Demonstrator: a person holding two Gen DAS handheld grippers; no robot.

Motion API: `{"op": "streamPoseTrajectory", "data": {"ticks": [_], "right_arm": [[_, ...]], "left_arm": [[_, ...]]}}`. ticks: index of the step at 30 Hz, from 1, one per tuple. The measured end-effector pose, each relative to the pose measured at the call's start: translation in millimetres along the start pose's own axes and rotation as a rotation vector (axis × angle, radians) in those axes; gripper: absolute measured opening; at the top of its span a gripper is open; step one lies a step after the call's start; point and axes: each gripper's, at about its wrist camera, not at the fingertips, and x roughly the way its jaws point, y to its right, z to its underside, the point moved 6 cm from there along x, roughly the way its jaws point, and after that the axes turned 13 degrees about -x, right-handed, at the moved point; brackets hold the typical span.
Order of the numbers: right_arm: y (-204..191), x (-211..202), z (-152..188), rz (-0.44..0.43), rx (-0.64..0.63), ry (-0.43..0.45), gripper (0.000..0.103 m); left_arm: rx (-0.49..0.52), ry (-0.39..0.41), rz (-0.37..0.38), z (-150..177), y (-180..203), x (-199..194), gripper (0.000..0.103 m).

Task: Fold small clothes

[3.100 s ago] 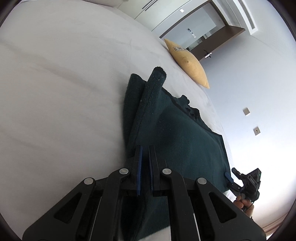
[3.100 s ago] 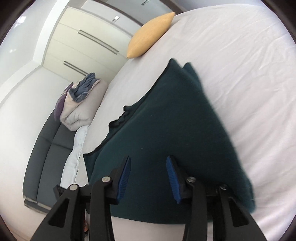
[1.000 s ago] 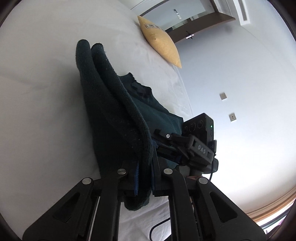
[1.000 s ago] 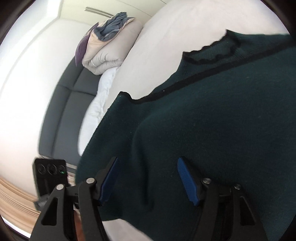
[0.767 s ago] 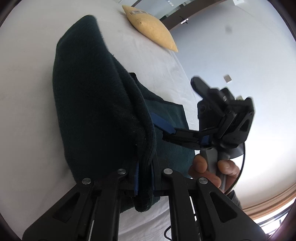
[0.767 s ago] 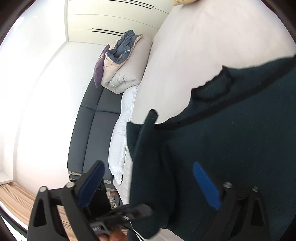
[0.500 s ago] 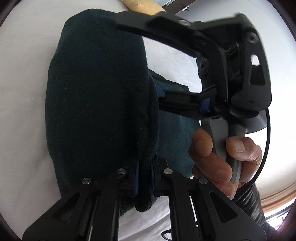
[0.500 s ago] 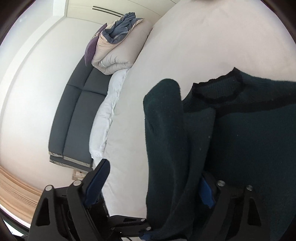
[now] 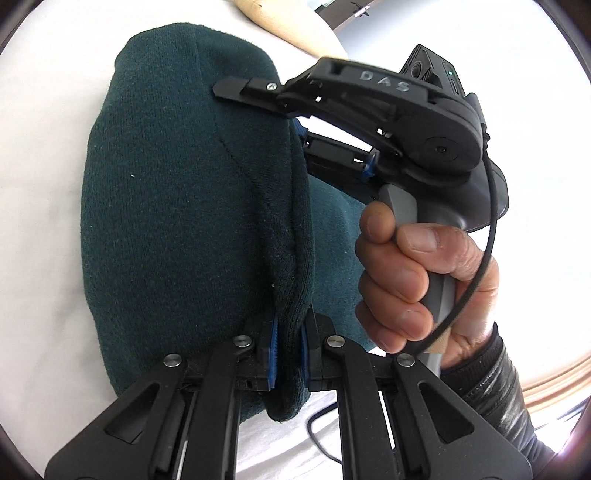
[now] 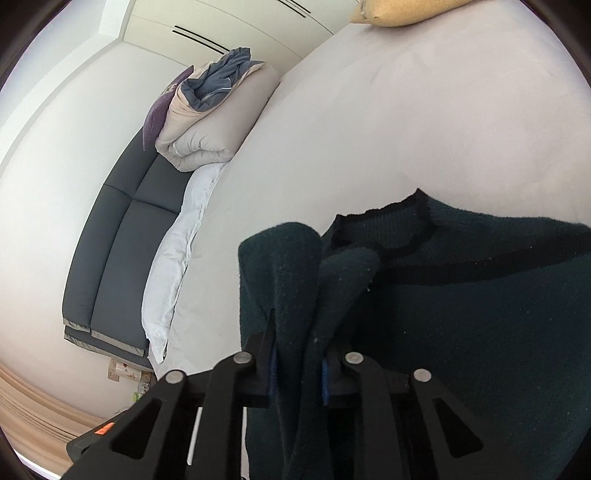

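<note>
A dark green knit sweater [image 9: 184, 206] with black trim lies on a white bed. My left gripper [image 9: 288, 354] is shut on a folded edge of the sweater and holds it raised. My right gripper [image 10: 297, 363] is shut on a bunched fold of the same sweater [image 10: 480, 317], next to its black-edged neckline. In the left wrist view the right gripper's black body [image 9: 388, 107] and the hand holding it are close on the right, with its fingers against the raised fabric.
The white bed sheet [image 10: 406, 122] extends far ahead. A yellow pillow [image 10: 402, 14] lies at the bed's far end. A rolled beige duvet [image 10: 218, 114] rests on a dark grey sofa [image 10: 122, 229] left of the bed.
The right gripper has closed on the raised fold of the sweater; it was open before. The left gripper has kept its hold and lifted the edge toward the right gripper.
</note>
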Motion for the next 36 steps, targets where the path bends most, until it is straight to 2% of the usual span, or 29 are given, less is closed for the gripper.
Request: {"op": "streamPoseTrajectory", "data": {"ticks": [6,14,18,24,27,30,32,34,36], "right_arm": [[14.9,-29.8,-8.1,0.051,-0.015,0.048,0.015],[58.4,-99.9,-9.4,0.141,-0.045,0.082,0.015],[98.5,-127.0,-0.6,0.175,0.006,0.079,0.015],[149.1,-137.5,22.1,0.198,0.111,0.078,0.015],[154.3,-139.9,29.5,0.166,0.139,0.088,0.016],[148.6,-147.6,33.9,0.145,0.169,0.085,0.029],[141.6,-156.7,40.1,0.138,0.177,0.097,0.046],[129.3,-159.8,46.5,0.129,0.166,0.1,0.055],[117.6,-153.4,53.9,0.113,0.153,0.071,0.057]], "left_arm": [[0.049,-0.019,0.01,-5.8,22.7,-0.2,0.008],[0.129,-0.094,0.031,-9.3,64.2,32.0,0.008],[0.16,-0.128,0.015,-16.8,73.3,58.3,0.008],[0.153,-0.152,-0.026,-13.6,75.2,90.9,0.008],[0.132,-0.17,0.004,-2.8,84.2,88.3,0.019],[0.113,-0.202,0.029,-7.9,78.8,58.9,0.031],[0.116,-0.163,0.067,-9.2,68.3,34.0,0.065],[0.114,-0.126,0.107,-14.6,60.2,8.5,0.067],[0.118,-0.087,0.105,-30.1,48.5,-12.0,0.067]]}}
